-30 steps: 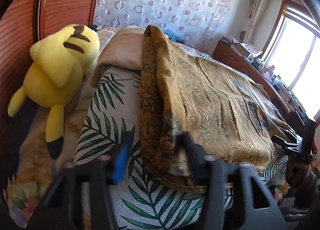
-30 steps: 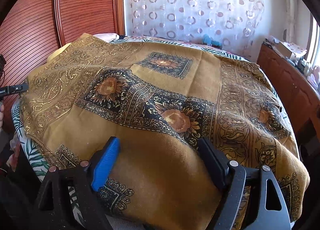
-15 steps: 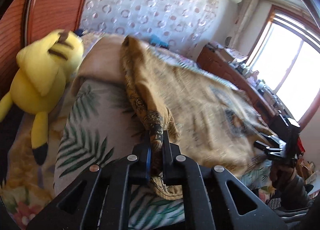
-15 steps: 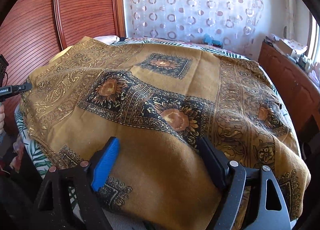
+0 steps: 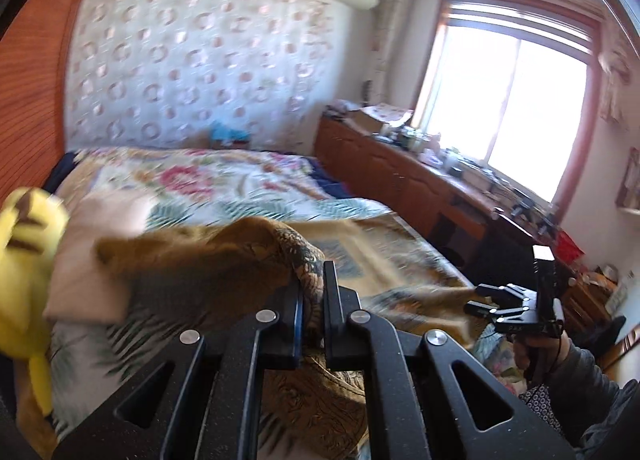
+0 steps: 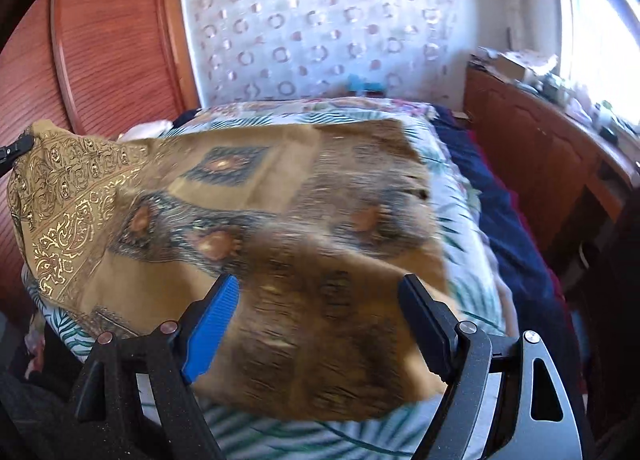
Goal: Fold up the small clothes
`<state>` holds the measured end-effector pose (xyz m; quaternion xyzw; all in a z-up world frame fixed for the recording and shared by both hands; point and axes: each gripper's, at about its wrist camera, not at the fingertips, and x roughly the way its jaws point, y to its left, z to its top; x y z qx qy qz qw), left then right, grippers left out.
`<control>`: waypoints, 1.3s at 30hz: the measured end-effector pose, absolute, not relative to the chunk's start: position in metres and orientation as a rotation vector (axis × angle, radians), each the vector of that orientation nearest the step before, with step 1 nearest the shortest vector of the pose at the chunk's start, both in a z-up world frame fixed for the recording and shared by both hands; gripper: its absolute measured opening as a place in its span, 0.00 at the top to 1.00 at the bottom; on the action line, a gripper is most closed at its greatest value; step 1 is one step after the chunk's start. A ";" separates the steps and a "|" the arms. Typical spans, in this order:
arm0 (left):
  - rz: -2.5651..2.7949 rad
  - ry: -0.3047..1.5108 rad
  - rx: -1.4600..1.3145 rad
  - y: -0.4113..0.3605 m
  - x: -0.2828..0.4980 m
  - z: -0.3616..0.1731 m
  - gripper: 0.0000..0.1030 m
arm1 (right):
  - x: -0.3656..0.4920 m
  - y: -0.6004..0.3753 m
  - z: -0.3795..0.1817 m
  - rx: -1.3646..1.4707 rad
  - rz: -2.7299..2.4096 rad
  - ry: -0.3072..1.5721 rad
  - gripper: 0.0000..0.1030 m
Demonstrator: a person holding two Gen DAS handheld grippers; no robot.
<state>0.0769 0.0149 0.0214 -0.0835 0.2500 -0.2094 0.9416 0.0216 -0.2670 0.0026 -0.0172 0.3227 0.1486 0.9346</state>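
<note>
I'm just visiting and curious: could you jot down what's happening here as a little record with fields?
Place: bedroom, bed with leaf-print cover
Cloth: brown patterned cloth spread on the bed, one edge lifted
Left gripper: shut on the cloth's edge
Right gripper: open above the cloth, gripping nothing
Beside the cloth: yellow plush toy, beige pillow

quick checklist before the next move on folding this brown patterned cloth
1. Left hand-held gripper shut on an edge of the brown and gold patterned cloth: ok.
2. Right hand-held gripper has its own hold: not ok; its jaws stand wide open over the cloth, pressing nothing.
3. Gripped edge raised off the white leaf-print bedcover: ok.
4. Rest of the cloth lies flat: cannot tell; motion blur hides wrinkles.
5. Yellow plush toy clear of the fold path: ok; it sits at the bed's edge beside the cloth.
</note>
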 end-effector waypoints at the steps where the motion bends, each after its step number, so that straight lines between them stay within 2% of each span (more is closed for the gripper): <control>1: -0.448 0.504 -0.159 0.005 0.082 0.026 0.92 | 0.020 -0.272 0.003 -0.027 0.298 0.658 0.19; 12: -0.607 0.512 -0.053 -0.074 0.117 0.056 0.92 | 0.005 -0.304 0.009 -0.005 0.234 0.649 0.19; 23: -0.745 0.495 0.020 -0.152 0.119 0.088 0.92 | -0.020 -0.312 0.014 0.022 0.227 0.598 0.19; 33: -0.763 0.584 0.089 -0.182 0.129 0.065 0.92 | -0.027 -0.326 0.017 0.031 0.223 0.576 0.19; 35: -0.719 0.563 0.115 -0.179 0.124 0.064 0.86 | -0.028 -0.329 0.017 0.029 0.220 0.578 0.19; 37: -0.716 0.547 0.096 -0.168 0.120 0.065 0.61 | -0.027 -0.331 0.018 0.030 0.220 0.577 0.19; 39: -0.698 0.538 0.076 -0.155 0.119 0.065 0.51 | -0.026 -0.329 0.020 0.031 0.221 0.575 0.19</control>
